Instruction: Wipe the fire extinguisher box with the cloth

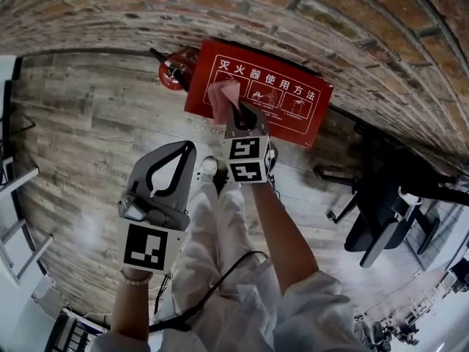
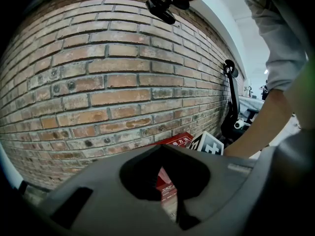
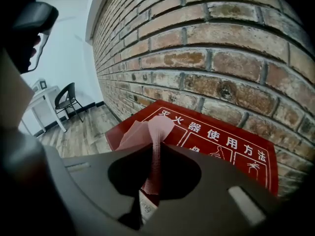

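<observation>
- Grey plastic forms the left hand-held gripper, which is held low over the wooden plank floor, to the left of the person's light trousers. Its jaws are brought together, and nothing is gripped between them.
- In the left gripper view, only a slice of the red box is seen through the hollow behind the closed tips of the left hand-held gripper.
- The right hand-held gripper is stretched further forward, with its marker cube turned up toward the head camera.
- The right hand-held gripper is clenched on a thin pink cloth. A pinched strip of it is drawn back between the jaws, and the loose folds are fanned out beyond the tips.
- In the head view the pink cloth is held over the left part of the box lid. Whether it is pressed against the lid cannot be told.
- The flat red fire extinguisher box with white characters and pictograms is set on the floor at the foot of the wall. It is well ahead of the left gripper.
- A red fire extinguisher with a black nozzle is stood just beside the box's left end.
- A red-brown brick wall is seen behind everything.
</observation>
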Demonstrator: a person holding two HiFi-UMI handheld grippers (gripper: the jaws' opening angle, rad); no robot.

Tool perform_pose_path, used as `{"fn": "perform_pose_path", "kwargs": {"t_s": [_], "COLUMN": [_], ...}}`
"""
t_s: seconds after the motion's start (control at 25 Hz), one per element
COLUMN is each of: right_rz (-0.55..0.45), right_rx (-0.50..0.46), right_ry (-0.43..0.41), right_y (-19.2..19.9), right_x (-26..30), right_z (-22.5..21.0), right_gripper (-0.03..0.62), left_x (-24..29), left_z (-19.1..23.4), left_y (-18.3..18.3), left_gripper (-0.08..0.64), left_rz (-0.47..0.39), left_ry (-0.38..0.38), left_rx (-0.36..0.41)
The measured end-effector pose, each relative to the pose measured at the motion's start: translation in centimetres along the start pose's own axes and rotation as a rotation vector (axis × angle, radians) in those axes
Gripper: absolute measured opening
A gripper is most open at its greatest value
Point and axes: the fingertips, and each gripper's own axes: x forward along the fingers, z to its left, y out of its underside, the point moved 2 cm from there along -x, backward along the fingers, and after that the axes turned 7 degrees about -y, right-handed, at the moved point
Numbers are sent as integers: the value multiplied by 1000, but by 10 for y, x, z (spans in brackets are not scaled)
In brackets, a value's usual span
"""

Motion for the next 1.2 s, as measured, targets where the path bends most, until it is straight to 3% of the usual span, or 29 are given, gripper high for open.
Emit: {"fn": "perform_pose_path", "kwargs": {"t_s": [0.44, 1.2], "right_rz": [-12, 15], "right_rx": [61, 84], "right_ry": [77, 232], "right_y": [22, 76], "right_x": [-31, -101], "right_z": [-36, -108], "right_gripper": [28, 28], "left_x": [7, 16], "left_z": [-12, -36], "left_y": [-5, -14], "left_gripper": [0, 0], "left_rz": [2, 2], "left_ry": [20, 67], "left_rx": [9, 44]}}
